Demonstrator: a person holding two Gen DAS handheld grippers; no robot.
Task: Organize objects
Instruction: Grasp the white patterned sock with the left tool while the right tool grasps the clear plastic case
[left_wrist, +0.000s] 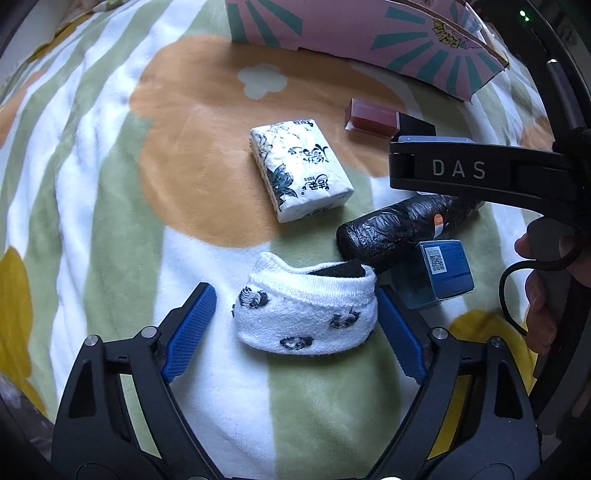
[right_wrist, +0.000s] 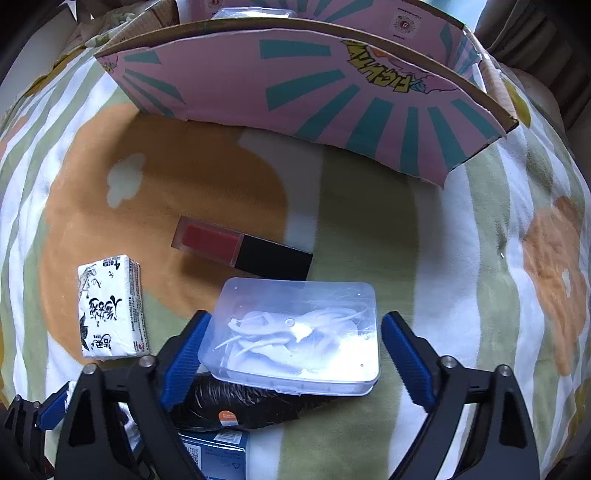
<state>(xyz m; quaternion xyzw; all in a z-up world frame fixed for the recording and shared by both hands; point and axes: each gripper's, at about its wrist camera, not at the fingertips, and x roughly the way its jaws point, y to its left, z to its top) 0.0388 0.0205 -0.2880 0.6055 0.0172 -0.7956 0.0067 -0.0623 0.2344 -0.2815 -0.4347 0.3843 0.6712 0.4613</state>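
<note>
Two grippers, left (left_wrist: 295, 317) round sock (left_wrist: 306, 314), right (right_wrist: 291, 350) round box (right_wrist: 295, 332)

"DAS" on right hand-held gripper (left_wrist: 458, 168); QR code on blue box (left_wrist: 437, 264)

Fleecy blanket (left_wrist: 110, 184), knitted sock (left_wrist: 306, 314), clear glossy plastic case (right_wrist: 295, 332)

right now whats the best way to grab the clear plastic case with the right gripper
Grip the clear plastic case across its two short side walls, coming from above. It lies flat, lid up, partly on the black roll, with the right gripper straddling those sides.
</note>
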